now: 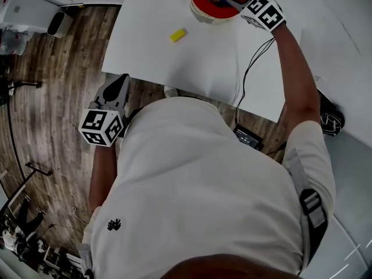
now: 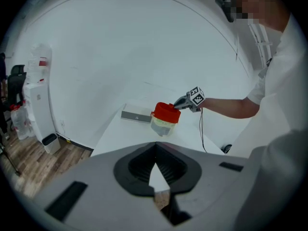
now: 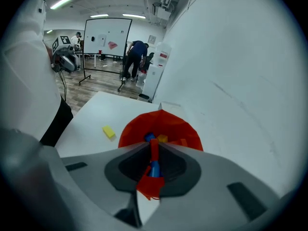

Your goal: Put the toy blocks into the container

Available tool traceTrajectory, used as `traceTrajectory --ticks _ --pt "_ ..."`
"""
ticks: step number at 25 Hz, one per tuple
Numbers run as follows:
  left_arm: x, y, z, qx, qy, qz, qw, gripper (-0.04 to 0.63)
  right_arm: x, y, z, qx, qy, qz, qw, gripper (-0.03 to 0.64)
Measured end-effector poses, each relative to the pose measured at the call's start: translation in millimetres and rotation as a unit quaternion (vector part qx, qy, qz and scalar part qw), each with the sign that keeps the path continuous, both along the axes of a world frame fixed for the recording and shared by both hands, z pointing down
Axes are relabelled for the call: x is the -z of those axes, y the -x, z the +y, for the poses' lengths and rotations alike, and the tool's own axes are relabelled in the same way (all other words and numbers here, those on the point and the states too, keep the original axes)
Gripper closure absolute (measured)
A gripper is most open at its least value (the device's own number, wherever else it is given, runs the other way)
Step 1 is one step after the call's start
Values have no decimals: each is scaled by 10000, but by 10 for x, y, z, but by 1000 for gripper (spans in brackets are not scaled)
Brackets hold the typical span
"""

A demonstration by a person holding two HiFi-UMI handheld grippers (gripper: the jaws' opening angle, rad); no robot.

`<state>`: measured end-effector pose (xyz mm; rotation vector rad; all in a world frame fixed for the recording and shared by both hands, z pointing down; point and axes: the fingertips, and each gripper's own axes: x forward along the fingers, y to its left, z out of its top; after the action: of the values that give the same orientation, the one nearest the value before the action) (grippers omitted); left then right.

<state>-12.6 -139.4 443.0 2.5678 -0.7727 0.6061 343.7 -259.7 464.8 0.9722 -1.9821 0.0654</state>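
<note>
Closest to us, our right gripper (image 3: 153, 147) pinched a red block (image 3: 154, 155) in narrow jaws above the red-rimmed container (image 3: 161, 126); we judged centring over the opening before releasing wisest. One yellow block (image 1: 178, 35) lay on the white table (image 1: 151, 57); our left gripper (image 2: 154, 153) hung closed, empty.

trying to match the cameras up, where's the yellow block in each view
Head view: yellow block in the upper middle, left of the container.
Left gripper view: not visible; the container sits at centre.
Right gripper view: left of centre, left of the container.
Shared landmark: the red-rimmed container.
</note>
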Motion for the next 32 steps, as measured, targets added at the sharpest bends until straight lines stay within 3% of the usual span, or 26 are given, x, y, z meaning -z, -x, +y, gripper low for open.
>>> traceTrajectory --ticks 15,24,32 --pt "-64 209 4 384 115 103 9991 589 -661 -195 -226 124 1320 1013 9860 561" --pt "-62 264 -8 386 126 111 9991 588 -750 -252 -218 64 1685 1365 9762 560" --pt "-71 392 -6 395 141 41 9991 589 -795 -350 -279 -369 1898 1407 9710 557"
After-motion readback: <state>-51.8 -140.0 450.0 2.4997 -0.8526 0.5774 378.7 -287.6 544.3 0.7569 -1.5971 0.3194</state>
